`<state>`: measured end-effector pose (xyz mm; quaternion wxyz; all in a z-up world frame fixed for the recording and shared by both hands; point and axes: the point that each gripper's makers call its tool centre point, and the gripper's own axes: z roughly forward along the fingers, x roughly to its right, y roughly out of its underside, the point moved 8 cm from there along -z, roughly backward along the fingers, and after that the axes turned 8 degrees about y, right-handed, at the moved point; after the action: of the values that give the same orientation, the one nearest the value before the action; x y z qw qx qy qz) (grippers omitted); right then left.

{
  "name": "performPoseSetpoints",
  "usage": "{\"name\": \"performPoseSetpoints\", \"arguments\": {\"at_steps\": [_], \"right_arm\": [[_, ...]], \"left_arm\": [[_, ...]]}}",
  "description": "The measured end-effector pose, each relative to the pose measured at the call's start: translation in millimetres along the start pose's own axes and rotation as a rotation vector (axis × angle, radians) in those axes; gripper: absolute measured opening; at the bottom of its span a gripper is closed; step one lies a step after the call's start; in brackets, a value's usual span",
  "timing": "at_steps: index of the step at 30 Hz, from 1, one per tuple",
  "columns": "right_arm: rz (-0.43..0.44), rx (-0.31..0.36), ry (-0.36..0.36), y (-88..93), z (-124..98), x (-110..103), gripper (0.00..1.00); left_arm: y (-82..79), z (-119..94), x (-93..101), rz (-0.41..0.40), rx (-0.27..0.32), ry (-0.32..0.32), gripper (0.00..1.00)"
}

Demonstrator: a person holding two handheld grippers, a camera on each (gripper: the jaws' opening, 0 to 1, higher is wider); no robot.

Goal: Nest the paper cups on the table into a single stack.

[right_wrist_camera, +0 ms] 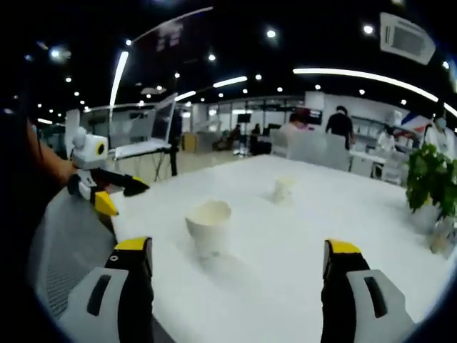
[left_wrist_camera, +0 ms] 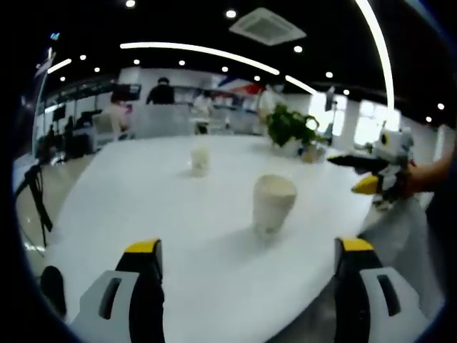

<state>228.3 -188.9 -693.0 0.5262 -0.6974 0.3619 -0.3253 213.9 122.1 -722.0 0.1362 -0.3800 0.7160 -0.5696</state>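
Note:
Two white paper cups stand upright and apart on the round white table (left_wrist_camera: 136,200). In the left gripper view the nearer cup (left_wrist_camera: 273,204) is just ahead of my left gripper (left_wrist_camera: 248,246), whose jaws stand wide apart with nothing between them. The farther cup (left_wrist_camera: 200,161) sits toward the table's middle. My right gripper (left_wrist_camera: 344,174) comes in from the right over the table's edge, held by a hand. In the right gripper view the nearer cup (right_wrist_camera: 209,225) stands just ahead of my open right gripper (right_wrist_camera: 237,246), the farther cup (right_wrist_camera: 283,189) beyond it, and the left gripper (right_wrist_camera: 127,196) at the left.
A potted green plant (left_wrist_camera: 289,125) (right_wrist_camera: 432,179) stands at the table's far side. Several people and desks fill the office behind. A person's arm (right_wrist_camera: 43,171) is at the left. The table's edge runs close under both grippers.

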Motion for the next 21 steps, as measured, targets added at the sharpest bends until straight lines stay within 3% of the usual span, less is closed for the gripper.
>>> {"name": "performPoseSetpoints", "arguments": {"at_steps": [3, 4, 7, 15, 21], "right_arm": [[0.014, -0.027, -0.011, 4.8, 0, 0, 1.0], [0.015, -0.033, -0.012, 5.3, 0, 0, 1.0], [0.022, -0.024, -0.002, 4.6, -2, 3, 1.0], [0.112, 0.016, 0.062, 1.8, -6, 17, 1.0], [0.133, 0.032, 0.093, 1.2, -7, 23, 1.0]], "left_arm": [[-2.5, 0, -12.1, 0.011, 0.04, -0.018, 0.98], [-3.3, 2, -18.5, 0.041, 0.041, -0.027, 0.98], [-4.4, 15, -30.8, 0.026, 0.015, -0.01, 0.98], [-52.6, 58, -78.6, 0.054, 0.072, -0.036, 0.97], [-77.3, 98, -101.3, 0.095, 0.085, -0.018, 0.97]]}}
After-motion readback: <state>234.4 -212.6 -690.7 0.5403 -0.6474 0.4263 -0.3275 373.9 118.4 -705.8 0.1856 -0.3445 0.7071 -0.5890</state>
